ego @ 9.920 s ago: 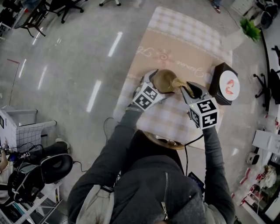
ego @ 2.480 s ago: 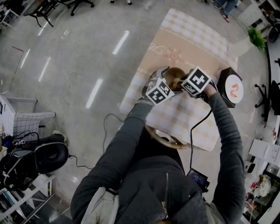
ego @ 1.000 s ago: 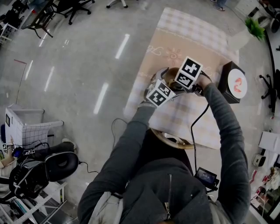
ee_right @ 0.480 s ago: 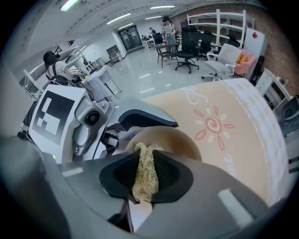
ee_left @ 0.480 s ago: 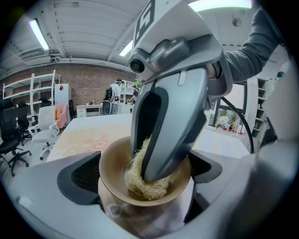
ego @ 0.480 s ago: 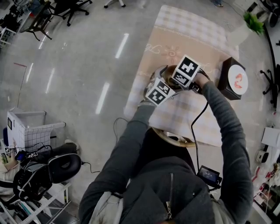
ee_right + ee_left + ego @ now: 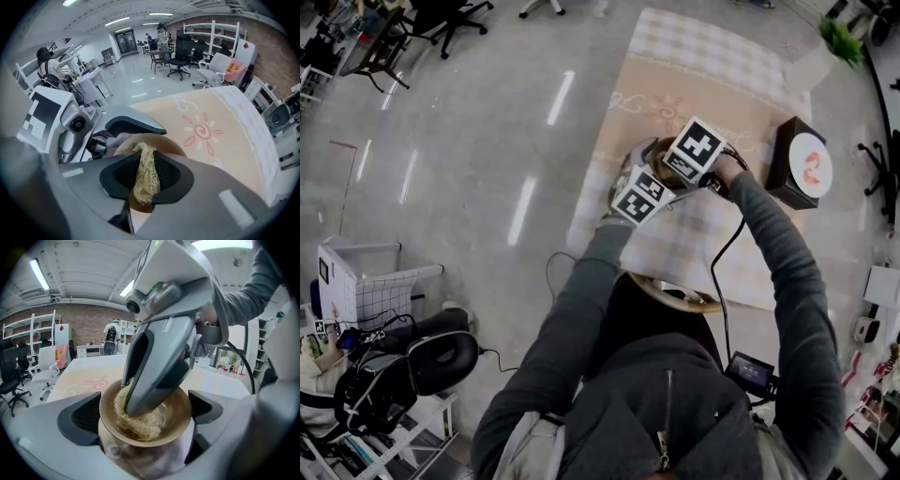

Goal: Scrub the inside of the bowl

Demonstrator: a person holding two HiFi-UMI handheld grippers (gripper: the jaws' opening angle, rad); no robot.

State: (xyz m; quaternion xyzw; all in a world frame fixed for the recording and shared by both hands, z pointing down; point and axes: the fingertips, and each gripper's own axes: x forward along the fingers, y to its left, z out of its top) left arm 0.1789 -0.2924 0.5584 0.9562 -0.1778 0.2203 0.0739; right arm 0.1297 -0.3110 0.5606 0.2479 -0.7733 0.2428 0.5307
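Item: bowl (image 7: 177, 409), tan, round, upright on the desk (image 7: 703, 244), which carries a checked cloth with a beige printed band. In the head view the bowl lies at the near left part of the cloth, largely covered by the two grippers.

Item: left gripper (image 7: 146, 414). Its fingers (image 7: 86, 416) stand on either side of the bowl, pressed to the outside of the rim and gripping the bowl between them.

Item: right gripper (image 7: 145, 176). It reaches steeply down into the bowl from above. Its fingers are closed on a scrubber (image 7: 136, 423), a pale, straw-coloured wad of coarse fibre.

Item: scrubber, detail. The lower part spreads over the floor and left inner wall of the bowl, touching both. A strand runs up between the right gripper's fingers and out above them.

Item: black box (image 7: 802, 173) with a white round top bearing a red mark, on the desk, well to the right of the bowl.

Item: green plant (image 7: 839, 37), beyond the bowl, past the far right corner of the desk.

Item: grey sleeve (image 7: 773, 253), extending from the right gripper above the bowl back to the person.
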